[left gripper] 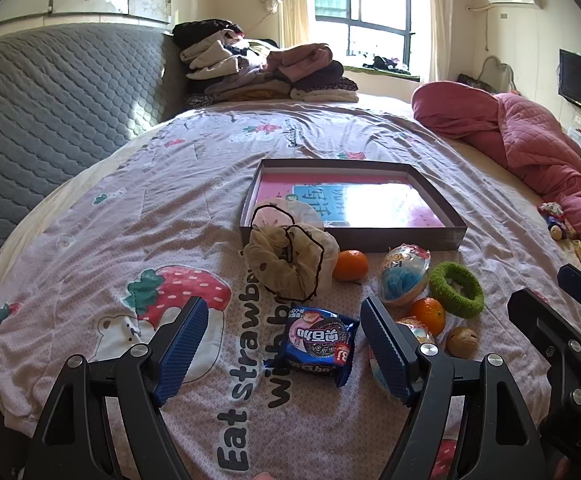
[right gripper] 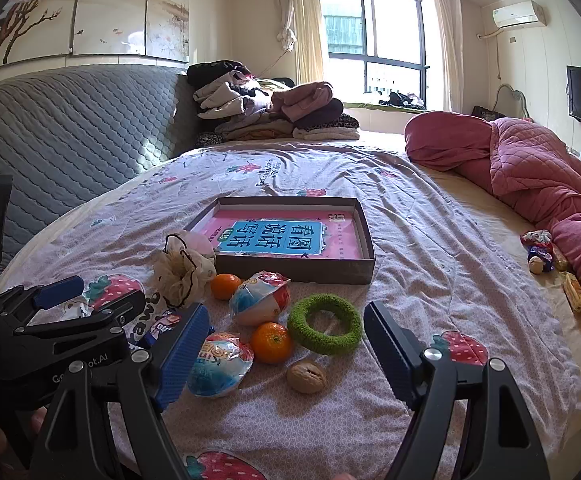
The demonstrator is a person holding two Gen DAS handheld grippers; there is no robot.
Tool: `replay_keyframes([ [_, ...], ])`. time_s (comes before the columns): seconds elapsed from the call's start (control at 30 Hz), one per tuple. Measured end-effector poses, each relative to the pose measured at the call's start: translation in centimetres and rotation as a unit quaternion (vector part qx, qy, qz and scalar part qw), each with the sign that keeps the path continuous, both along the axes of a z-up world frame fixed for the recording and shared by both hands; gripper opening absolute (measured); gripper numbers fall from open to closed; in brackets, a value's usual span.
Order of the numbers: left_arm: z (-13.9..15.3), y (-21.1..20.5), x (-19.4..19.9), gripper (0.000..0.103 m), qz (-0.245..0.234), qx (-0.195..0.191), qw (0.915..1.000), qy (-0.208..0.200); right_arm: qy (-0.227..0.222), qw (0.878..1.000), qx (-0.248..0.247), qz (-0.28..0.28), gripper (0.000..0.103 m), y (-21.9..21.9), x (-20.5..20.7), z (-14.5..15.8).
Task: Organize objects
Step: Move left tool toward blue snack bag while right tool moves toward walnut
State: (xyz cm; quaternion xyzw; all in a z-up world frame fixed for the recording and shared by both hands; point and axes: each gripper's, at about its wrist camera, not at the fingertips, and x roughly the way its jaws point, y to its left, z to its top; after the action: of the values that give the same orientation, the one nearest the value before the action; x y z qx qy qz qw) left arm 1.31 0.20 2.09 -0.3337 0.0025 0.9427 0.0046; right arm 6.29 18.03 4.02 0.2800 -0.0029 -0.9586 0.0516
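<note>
Both tongs spread, empty — left gripper over cookie packet, right gripper near walnut; box farther back.

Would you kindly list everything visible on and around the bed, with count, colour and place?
shallow box: 1, dark, mid-bed, holding a pink and blue book
mesh scrunchies: 2, cream with dark trim, at the box's near left corner
tangerines: 2, orange, in front of the box
egg-shaped toy packs: 2, blue, white and red, among the tangerines
hair ring: 1, green, right of the eggs
walnut: 1, brown, nearest the right gripper
biscuit packet: 1, blue, between the left gripper's fingers
quilt: 1, pink, right edge of the bed
folded clothes: 1 pile, mixed, far end
left gripper: 1, black and blue, open
right gripper: 1, black and blue, open
</note>
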Motion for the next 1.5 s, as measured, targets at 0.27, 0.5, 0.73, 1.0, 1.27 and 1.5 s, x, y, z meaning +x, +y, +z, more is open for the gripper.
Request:
replay_keyframes([
  [0.27,0.2,0.2,0.2,0.080,-0.003,0.000,1.0000,0.002,0.003,1.000,-0.001,-0.002,0.079,0.1,0.3,0.2],
  [0.5,0.2,0.0,0.4,0.080,0.000,0.003,1.0000,0.003,0.004,1.000,-0.002,-0.003,0.079,0.3,0.3,0.4],
  [0.73,0.6,-0.6,0.5,0.080,-0.001,0.015,0.9999,0.004,0.002,1.000,-0.002,-0.006,0.079,0.8,0.6,0.1],
  [1.0,-0.9,0.1,0.7,0.080,-0.020,0.009,0.9996,-0.020,-0.006,1.000,0.004,-0.007,0.079,1.3,0.9,-0.6],
  [1.27,-2.1,0.2,0.8,0.080,-0.028,0.002,0.9988,-0.039,-0.015,1.000,0.005,-0.006,0.079,1.5,1.1,-1.3],
  [1.5,-3.1,0.4,1.1,0.080,-0.037,-0.005,0.9979,-0.053,-0.031,0.999,0.008,-0.003,0.079,1.7,1.2,-2.4],
])
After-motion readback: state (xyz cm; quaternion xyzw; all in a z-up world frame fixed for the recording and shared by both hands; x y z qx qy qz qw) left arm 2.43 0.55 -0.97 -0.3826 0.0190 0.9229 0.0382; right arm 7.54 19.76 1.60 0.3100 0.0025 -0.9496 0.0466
